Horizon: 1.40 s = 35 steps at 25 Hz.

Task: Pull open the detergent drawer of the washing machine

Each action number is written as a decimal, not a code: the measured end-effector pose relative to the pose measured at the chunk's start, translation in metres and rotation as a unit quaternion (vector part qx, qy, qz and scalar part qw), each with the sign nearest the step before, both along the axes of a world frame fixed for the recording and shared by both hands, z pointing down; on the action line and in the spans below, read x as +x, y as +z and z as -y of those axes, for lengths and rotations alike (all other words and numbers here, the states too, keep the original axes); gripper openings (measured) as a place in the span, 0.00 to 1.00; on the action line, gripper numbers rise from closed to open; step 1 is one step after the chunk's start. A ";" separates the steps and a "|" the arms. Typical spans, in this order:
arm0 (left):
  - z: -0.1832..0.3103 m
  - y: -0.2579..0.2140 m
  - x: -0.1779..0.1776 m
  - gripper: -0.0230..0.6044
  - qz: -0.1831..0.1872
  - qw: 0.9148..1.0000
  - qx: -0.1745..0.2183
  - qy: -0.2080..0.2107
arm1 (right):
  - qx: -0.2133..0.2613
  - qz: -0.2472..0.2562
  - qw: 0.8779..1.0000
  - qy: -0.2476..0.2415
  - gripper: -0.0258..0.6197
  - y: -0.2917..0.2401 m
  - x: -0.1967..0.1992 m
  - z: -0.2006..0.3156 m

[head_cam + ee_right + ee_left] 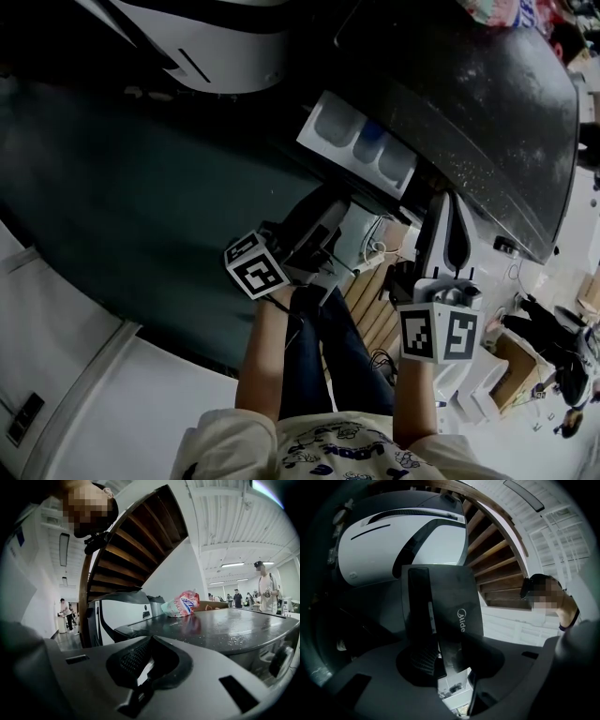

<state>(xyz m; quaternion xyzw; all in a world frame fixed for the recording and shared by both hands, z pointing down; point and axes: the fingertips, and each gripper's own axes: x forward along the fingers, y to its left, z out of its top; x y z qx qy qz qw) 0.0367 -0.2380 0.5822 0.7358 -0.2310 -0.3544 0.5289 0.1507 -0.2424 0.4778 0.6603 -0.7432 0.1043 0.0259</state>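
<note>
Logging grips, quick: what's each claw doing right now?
Left claw: closed on the dark plastic detergent drawer front.
Right claw: closed, empty.

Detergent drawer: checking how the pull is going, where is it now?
In the head view, top centre, the detergent drawer sticks out of the washing machine on its right, its dark front clamped by the left gripper.

Two hand-held grippers (pixel 447 658) (pixel 143 665), one detergent drawer (pixel 361 141)

Head view dim, underexposed; gripper views fisheye w/ dark edges; ceiling lights (pixel 233 565) glare.
</note>
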 end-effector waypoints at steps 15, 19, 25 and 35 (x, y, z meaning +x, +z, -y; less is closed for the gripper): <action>-0.026 0.001 -0.014 0.28 -0.003 1.000 0.005 -0.002 | -0.003 0.003 1.000 -0.017 0.06 0.003 -0.007 -0.008; -0.030 0.001 -0.014 0.28 -0.006 1.000 0.005 -0.003 | -0.005 0.004 1.000 -0.018 0.06 0.004 -0.005 -0.010; -0.035 0.004 -0.017 0.27 -0.015 1.000 0.004 -0.010 | -0.005 0.003 1.000 -0.017 0.06 0.007 0.000 -0.012; -0.045 0.003 -0.023 0.26 -0.015 1.000 0.004 -0.013 | -0.004 0.003 1.000 -0.016 0.06 0.005 0.001 -0.019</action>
